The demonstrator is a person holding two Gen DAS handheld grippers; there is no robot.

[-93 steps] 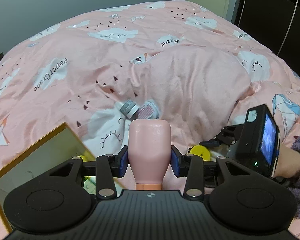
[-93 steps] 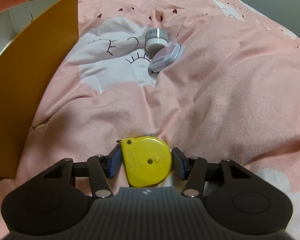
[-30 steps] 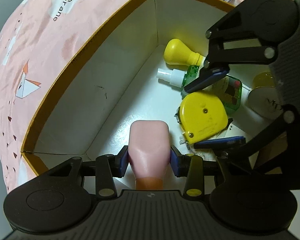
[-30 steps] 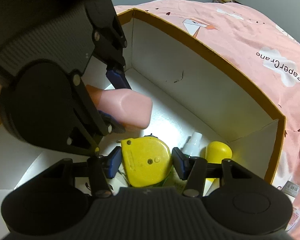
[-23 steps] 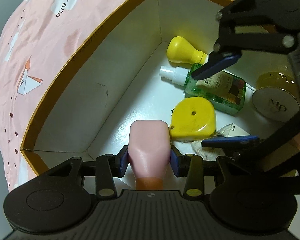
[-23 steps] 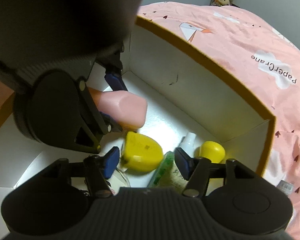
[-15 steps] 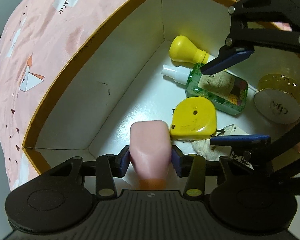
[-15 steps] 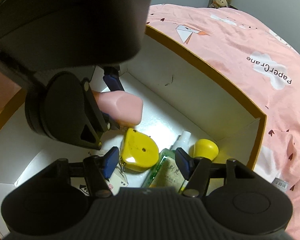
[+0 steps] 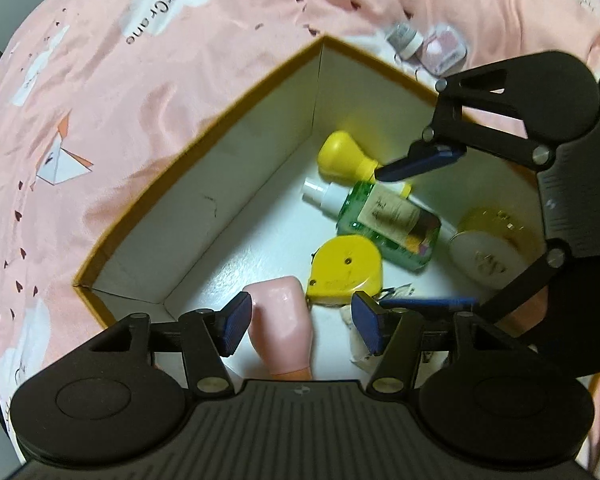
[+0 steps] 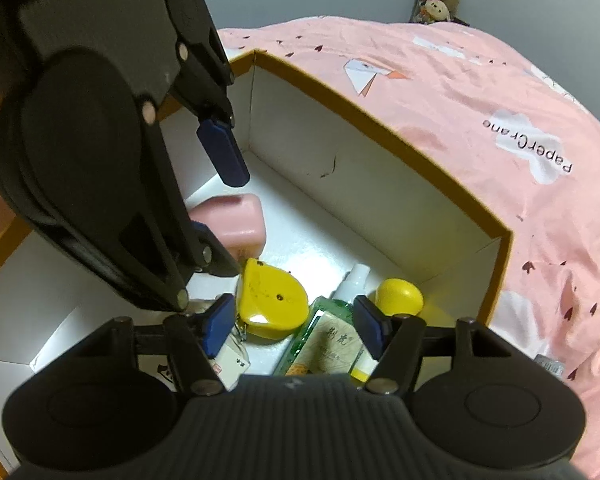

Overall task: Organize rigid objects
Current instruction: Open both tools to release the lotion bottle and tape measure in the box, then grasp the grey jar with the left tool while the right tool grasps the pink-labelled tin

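Note:
The pink bottle (image 9: 280, 320) (image 10: 236, 220) lies on the white floor of the orange-rimmed box (image 9: 220, 128) (image 10: 380, 128). My left gripper (image 9: 300, 326) (image 10: 228, 208) hangs over it; its jaws are opening and the right pad stands clear of the bottle. The yellow tape measure (image 9: 346, 268) (image 10: 270, 300) rests on the box floor beside the bottle. Above it my right gripper (image 10: 296, 330) (image 9: 424, 232) is opening too, with nothing pressed between its pads.
In the box also lie a green spray bottle (image 9: 388, 220) (image 10: 332, 340), a yellow bulb-shaped bottle (image 9: 340, 156) (image 10: 398, 296), a gold jar (image 9: 488, 248) and some paper cards (image 10: 232, 364). A small jar (image 9: 404, 38) and a pink compact (image 9: 440, 50) sit on the pink bedcover beyond the box.
The right gripper let the tape measure drop into the box and widened. The left gripper opened off the pink bottle and rose a little; the bottle now lies on the box floor.

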